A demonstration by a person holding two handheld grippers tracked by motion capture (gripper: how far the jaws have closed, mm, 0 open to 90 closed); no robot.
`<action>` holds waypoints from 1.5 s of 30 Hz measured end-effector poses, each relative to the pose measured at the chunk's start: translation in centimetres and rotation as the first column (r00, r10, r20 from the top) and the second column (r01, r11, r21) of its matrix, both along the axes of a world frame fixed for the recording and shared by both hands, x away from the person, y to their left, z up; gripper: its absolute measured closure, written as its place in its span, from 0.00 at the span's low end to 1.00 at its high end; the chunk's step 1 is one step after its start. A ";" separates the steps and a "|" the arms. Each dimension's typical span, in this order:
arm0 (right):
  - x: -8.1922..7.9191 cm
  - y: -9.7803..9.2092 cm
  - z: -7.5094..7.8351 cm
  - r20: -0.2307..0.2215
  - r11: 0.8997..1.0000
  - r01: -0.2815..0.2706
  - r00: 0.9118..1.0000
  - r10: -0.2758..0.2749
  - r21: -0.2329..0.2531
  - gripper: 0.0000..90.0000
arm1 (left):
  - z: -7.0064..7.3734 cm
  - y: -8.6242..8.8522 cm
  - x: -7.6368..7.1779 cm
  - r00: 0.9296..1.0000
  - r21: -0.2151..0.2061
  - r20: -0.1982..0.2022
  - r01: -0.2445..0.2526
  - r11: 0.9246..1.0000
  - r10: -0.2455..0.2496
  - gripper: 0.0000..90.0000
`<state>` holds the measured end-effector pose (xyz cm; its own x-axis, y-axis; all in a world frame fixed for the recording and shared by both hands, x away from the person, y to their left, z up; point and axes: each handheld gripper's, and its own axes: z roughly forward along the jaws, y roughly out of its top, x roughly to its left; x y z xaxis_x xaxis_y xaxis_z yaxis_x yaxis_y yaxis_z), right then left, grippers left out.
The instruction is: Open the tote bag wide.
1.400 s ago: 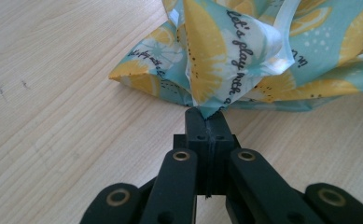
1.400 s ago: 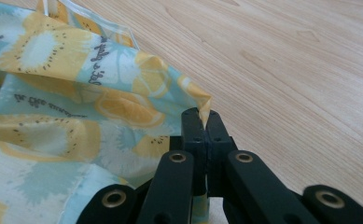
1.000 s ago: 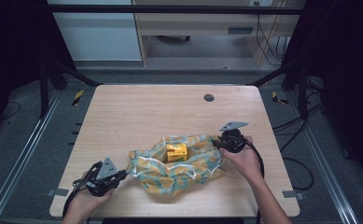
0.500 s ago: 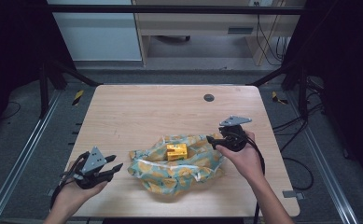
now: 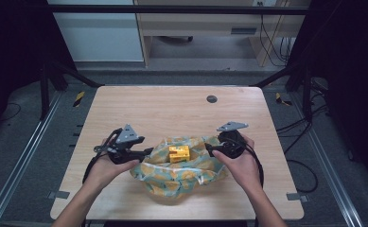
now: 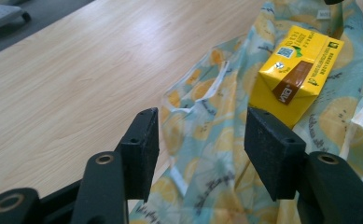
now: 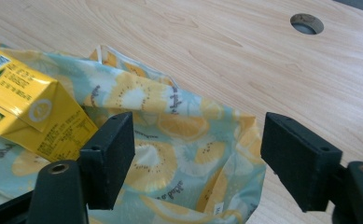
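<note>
Left gripper (image 5: 146,152) sits at the left edge of the lemon-print cloth bag (image 5: 181,177), jaws wide apart with nothing between them. Right gripper (image 5: 209,150) is at the bag's right edge, jaws likewise spread wide over the fabric rim; whether a jaw tip touches cloth is hard to tell. Bag lies crumpled on the wooden table (image 5: 172,109), near the front edge. Yellow drink carton (image 5: 179,153) rests on its side on the fabric, between both grippers.
</note>
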<state>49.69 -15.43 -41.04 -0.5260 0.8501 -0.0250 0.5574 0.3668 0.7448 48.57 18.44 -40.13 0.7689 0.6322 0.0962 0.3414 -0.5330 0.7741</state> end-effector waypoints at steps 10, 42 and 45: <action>-0.9 -0.1 -1.0 -0.028 1.000 0.009 1.000 -0.009 -0.003 0.19 | -1.9 -1.4 0.9 0.998 0.065 -0.057 0.018 0.998 -0.014 0.45; -6.0 -2.1 -4.9 -0.090 0.996 -0.085 0.992 0.088 0.031 0.84 | -4.3 -1.5 0.6 0.996 0.104 -0.074 -0.032 0.994 0.040 1.00; -6.3 -2.1 -4.9 -0.085 0.995 -0.099 0.991 0.101 0.026 0.90 | -4.2 -1.2 0.5 0.997 0.096 -0.062 -0.041 0.994 0.047 1.00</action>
<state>43.44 -17.54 -45.96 -0.6078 0.7930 0.0423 0.5813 0.4080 0.7040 49.03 17.21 -44.38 0.7470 0.6558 0.1091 0.4132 -0.5865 0.6966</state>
